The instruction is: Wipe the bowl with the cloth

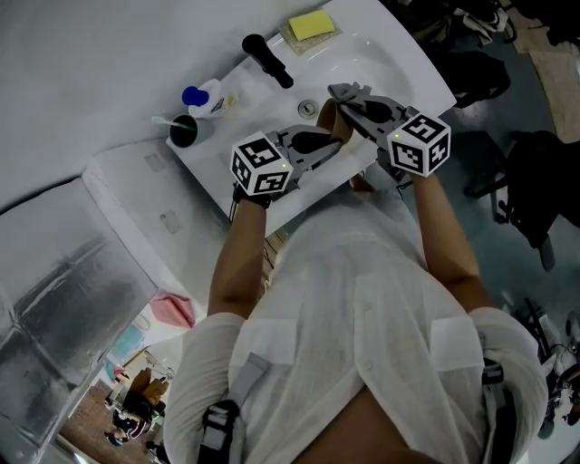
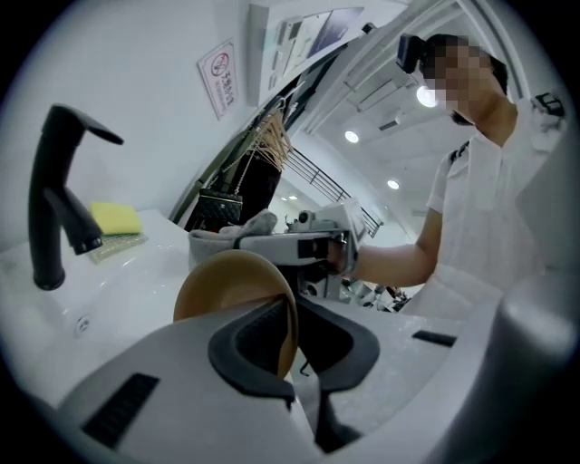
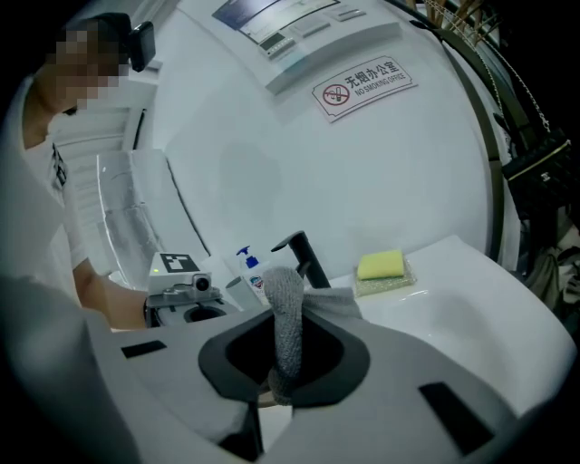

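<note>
Bowl [image 2: 227,285] tilted on edge above sink [image 1: 385,59], rim clamped in left claw [image 2: 292,358]; right claw [image 3: 272,385] pinching grey cloth [image 3: 285,308].

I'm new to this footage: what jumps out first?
Over the white sink, the left tongs clamp the rim of a brown bowl while the right tongs pinch a grey cloth close by. A yellow sponge sits on the sink's back ledge, near the black faucet.
</note>
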Demonstrator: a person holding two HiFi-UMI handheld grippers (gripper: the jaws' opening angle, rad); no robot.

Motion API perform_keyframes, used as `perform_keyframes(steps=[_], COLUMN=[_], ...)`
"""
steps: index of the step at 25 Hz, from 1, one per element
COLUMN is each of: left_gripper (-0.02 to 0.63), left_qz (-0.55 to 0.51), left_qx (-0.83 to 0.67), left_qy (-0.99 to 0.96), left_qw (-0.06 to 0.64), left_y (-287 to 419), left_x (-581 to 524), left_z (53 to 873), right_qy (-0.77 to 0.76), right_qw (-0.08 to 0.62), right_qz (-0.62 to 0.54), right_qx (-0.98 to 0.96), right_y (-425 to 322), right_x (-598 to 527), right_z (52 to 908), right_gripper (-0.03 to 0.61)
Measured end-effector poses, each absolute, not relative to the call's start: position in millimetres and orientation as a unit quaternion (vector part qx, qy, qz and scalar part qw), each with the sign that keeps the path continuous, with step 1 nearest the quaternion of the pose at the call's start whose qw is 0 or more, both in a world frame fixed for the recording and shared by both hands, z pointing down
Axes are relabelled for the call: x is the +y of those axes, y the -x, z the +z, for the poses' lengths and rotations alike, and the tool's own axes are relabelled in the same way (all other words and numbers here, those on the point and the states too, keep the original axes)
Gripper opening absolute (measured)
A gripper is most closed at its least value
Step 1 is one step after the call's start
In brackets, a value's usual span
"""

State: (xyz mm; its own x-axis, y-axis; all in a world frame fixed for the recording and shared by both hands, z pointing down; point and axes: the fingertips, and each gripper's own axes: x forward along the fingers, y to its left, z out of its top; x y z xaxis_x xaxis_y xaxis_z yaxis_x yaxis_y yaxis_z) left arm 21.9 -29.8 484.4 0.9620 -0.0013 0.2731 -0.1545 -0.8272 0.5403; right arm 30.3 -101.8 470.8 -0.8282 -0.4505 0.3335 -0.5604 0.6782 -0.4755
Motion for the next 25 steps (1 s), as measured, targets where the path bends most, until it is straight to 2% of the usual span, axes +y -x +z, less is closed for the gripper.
perform_keyframes(steps=[13, 17, 25], left_gripper=[0.018, 0.017, 0.017], left_qz=[0.070, 0.051, 0.047], left_qx=[-0.156, -0.167, -0.168], left_qy=[-0.924, -0.916, -0.916], left_qw=[0.343, 0.362, 0.361], left_y=[-8, -10, -18], left_x=[-65, -67, -61], left_z=[491, 489, 486], right_qy=[-0.201, -0.198, -0.195], right_qw=[0.132, 0.125, 0.157], right_qz=[0.275, 0.274, 0.254], right_qx=[-0.931, -0.933, -0.934], right_y=[-15, -15, -30], right_x=[-67, -60, -56], right_z=[473, 474, 476], right_gripper=[0.040, 0.040, 0.040])
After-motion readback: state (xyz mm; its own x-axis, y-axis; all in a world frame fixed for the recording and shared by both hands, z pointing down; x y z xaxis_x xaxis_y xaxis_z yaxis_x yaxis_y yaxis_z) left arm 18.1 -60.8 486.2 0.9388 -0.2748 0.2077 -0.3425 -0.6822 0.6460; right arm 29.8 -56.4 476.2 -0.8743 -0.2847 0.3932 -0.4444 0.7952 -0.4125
